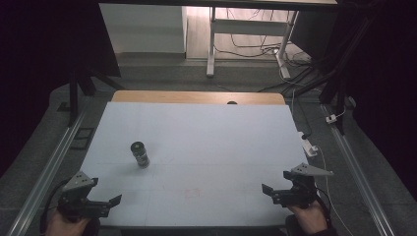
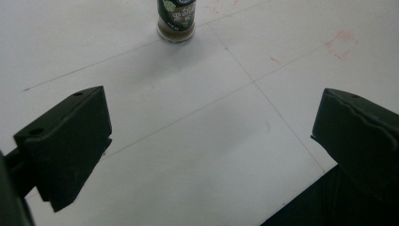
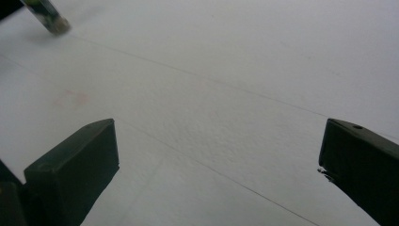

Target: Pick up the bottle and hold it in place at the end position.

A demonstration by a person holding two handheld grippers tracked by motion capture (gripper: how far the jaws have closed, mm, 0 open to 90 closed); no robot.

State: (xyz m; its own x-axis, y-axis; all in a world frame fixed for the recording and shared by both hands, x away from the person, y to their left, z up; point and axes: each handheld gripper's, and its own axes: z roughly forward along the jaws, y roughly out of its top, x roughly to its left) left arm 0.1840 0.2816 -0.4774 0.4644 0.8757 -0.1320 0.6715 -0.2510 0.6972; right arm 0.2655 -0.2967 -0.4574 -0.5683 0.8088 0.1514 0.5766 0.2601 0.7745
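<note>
Here, both left gripper (image 1: 116,200) and right gripper (image 1: 266,189) wide apart, empty, well short of upright spice jar (image 1: 140,154)

A small spice jar (image 1: 140,154) stands upright on the white table (image 1: 221,137). The left gripper (image 1: 105,203) is near the jar, jaws apart. The right gripper (image 1: 273,191) is far from the jar.

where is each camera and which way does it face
High view: above the near table edge, looking forward and down; shows both hands, left hand-held gripper, right hand-held gripper.
Left gripper view: between open jaws, facing the spice jar.
Right gripper view: between open jaws, across the white table.
All three views share the jar.
</note>
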